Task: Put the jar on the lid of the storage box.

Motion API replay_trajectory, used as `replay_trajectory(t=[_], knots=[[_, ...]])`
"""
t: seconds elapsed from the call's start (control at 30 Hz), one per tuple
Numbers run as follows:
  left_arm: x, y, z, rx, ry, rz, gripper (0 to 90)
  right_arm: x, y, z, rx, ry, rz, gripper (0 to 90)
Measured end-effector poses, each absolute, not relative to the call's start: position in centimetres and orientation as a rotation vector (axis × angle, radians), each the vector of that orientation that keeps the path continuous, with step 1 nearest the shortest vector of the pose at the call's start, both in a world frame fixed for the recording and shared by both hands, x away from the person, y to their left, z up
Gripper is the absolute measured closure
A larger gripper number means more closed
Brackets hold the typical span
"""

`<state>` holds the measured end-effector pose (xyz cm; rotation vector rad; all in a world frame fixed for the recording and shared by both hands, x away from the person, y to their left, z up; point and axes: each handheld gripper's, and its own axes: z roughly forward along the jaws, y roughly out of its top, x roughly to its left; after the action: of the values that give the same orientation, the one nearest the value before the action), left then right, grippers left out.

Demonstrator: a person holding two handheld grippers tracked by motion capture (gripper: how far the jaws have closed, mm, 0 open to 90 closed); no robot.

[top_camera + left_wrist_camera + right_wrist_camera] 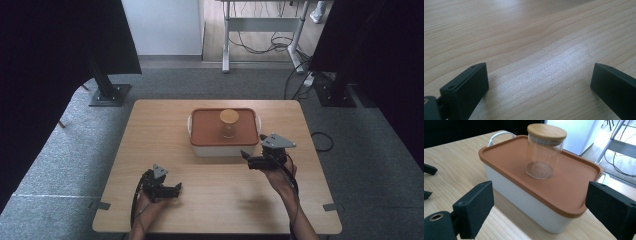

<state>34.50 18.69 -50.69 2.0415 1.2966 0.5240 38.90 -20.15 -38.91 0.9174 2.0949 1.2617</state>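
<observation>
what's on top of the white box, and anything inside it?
An orange-brown lid covers the white box. A clear glass jar with a wooden cap stands upright on that lid; the jar looks empty. The box's inside is hidden by the lid.

A clear glass jar [543,157] with a pale tan, fine-grained bamboo lid [547,131] stands on the terracotta-orange lid [506,157] of a white rectangular box [524,202] with white loop handles [499,135]. The light wooden table [165,130] shows honey-beige grain in long wavy streaks, paler where light falls in the left gripper view. The left gripper [175,189] and right gripper [248,158] are matte black, each topped with a grey three-cornered plate, trailing black cable. Speckled grey carpet [65,150] surrounds the table, with black curtains [45,60] at both sides, a white wall panel [162,25] behind, and black cables [260,46] looping over pale wooden flooring.
</observation>
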Motion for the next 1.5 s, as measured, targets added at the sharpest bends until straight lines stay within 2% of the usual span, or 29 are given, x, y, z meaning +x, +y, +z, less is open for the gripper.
replay_trajectory(t=[1.5], knots=[[34.4,18.7,-50.7,2.049,1.296,0.524,1.4,35.1,-25.4,-45.3,1.074,2.08,1.142,8.3]])
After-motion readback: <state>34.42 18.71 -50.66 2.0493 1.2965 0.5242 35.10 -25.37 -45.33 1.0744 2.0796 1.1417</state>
